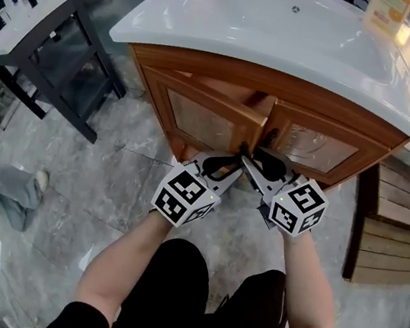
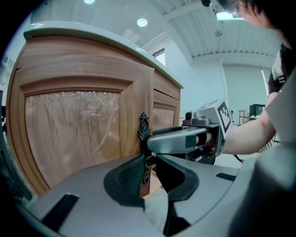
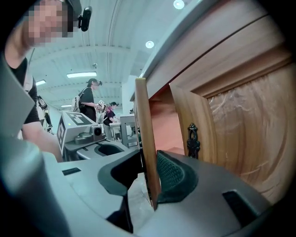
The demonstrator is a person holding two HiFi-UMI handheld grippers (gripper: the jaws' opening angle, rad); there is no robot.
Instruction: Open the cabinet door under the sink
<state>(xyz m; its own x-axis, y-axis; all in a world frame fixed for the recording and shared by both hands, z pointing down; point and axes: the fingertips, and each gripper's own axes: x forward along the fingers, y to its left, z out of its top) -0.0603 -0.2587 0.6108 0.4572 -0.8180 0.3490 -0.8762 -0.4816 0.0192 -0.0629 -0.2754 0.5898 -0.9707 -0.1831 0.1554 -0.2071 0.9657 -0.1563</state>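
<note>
The wooden cabinet under the white sink top [image 1: 287, 33] has two doors. The left door [image 1: 198, 112] stands ajar and the right door [image 1: 315, 150] is closed. Both grippers meet at the gap between them. My left gripper [image 1: 235, 158] [image 2: 149, 169] is shut on the dark ornate handle [image 2: 144, 132] of the left door, whose ring pull sits between the pads. My right gripper [image 1: 252, 159] [image 3: 149, 171] straddles that door's free edge [image 3: 144, 129] and is shut on it. The right door's handle [image 3: 193, 141] hangs just beyond.
A black-framed table [image 1: 47, 42] stands to the left and a slatted wooden platform [image 1: 399, 229] lies at the right. Someone's leg [image 1: 1, 181] is at the far left. An orange bottle [image 1: 389, 12] sits on the sink top. People [image 3: 90, 99] stand far off.
</note>
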